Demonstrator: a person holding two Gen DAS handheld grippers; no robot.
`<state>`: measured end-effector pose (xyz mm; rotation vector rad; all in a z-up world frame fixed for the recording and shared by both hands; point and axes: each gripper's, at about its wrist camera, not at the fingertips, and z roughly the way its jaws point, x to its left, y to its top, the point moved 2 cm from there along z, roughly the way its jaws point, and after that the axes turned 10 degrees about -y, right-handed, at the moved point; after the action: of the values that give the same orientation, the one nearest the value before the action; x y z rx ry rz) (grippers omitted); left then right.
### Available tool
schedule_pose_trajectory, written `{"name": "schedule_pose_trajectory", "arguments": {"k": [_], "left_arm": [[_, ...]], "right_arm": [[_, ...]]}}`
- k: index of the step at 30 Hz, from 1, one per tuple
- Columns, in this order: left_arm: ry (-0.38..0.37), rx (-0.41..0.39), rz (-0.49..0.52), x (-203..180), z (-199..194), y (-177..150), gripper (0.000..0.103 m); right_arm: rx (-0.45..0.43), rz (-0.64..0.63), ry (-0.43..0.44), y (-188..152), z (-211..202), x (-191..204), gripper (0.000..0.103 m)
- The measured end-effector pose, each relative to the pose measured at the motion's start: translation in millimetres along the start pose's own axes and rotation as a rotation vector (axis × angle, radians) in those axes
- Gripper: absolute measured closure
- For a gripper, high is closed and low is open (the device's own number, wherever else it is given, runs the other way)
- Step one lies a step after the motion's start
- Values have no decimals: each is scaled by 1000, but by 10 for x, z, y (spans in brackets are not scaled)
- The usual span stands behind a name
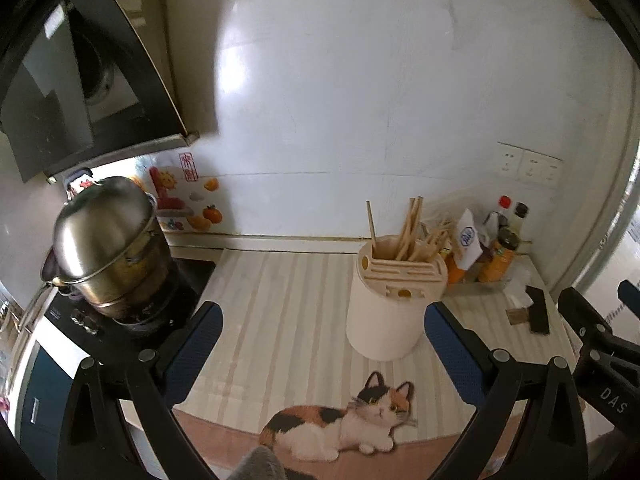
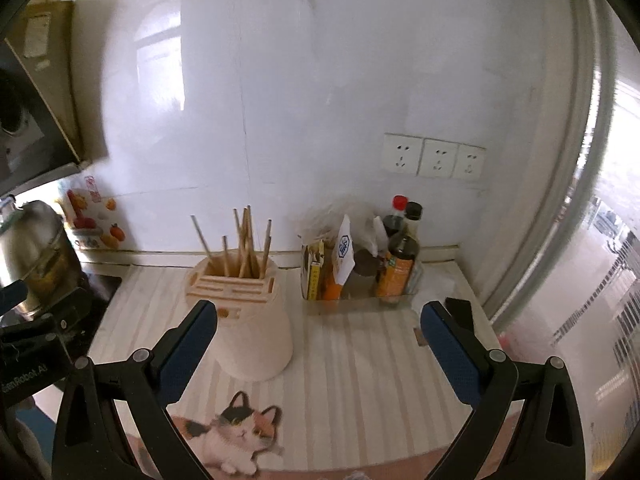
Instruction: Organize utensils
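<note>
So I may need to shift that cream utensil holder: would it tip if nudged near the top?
Probably, somewhat: the utensil holder is tall, and the chopsticks stand high in it. Its smooth wall looks slippery, so pushing low seems safer.

A cream, round plastic utensil holder (image 1: 386, 312) with a slotted pale wooden top stands upright on my striped counter (image 1: 280, 300), toward its back edge and about midway along it. A bundle of light wooden chopsticks (image 1: 412, 232) stands in its rear compartment, leaning at mixed angles, one stick apart at the left. The knife slots in front hold nothing that I can see.
</note>
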<state>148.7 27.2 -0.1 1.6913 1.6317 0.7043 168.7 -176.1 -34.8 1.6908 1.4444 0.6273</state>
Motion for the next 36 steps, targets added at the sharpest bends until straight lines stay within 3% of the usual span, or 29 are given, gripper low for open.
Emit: {"name": "schedule_pose_trajectory", "arguments": {"k": [6, 14, 36], "left_arm": [[-24, -12, 29, -31, -517, -233, 0], [-30, -7, 29, -68, -785, -399, 0], [49, -32, -22, -122, -771, -322, 0]], "right_arm": [[-37, 30, -25, -217, -671, -142, 0], [-69, 56, -32, -424, -1270, -252, 0], [-55, 26, 8, -319, -1180, -353, 0]]}}
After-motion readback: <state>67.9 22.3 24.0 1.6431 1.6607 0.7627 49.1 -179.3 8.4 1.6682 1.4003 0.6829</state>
